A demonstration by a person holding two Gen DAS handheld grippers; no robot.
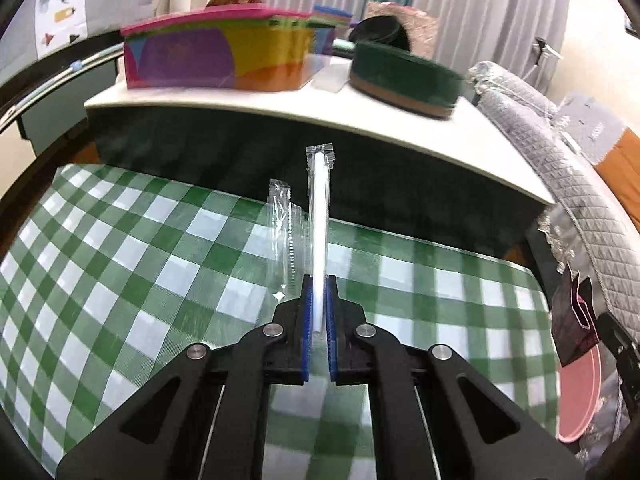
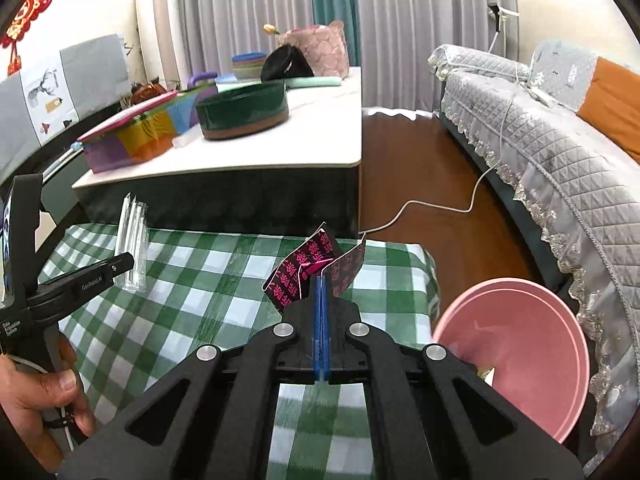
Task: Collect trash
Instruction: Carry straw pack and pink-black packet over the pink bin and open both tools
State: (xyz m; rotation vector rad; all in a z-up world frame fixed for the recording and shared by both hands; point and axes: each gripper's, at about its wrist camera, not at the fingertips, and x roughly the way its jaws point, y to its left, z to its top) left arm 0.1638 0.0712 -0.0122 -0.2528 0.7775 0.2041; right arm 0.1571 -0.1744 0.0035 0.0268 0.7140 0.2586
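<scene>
Gripping a white drinking straw in clear plastic wrap, left gripper clamped above the green-checked tablecloth, right gripper pinching a black-and-pink folded wrapper, pink plastic basin just right.

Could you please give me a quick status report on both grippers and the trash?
Left gripper shut on white straw in clear plastic wrapper. Right gripper shut on black-and-pink printed wrapper. Round pink plastic basin right of table, path unobstructed.

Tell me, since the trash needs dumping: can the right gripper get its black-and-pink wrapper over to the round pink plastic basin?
Probably yes. The right gripper is shut on the black-and-pink wrapper, and the pink basin sits open just beyond the checked table's edge, with nothing between.
</scene>
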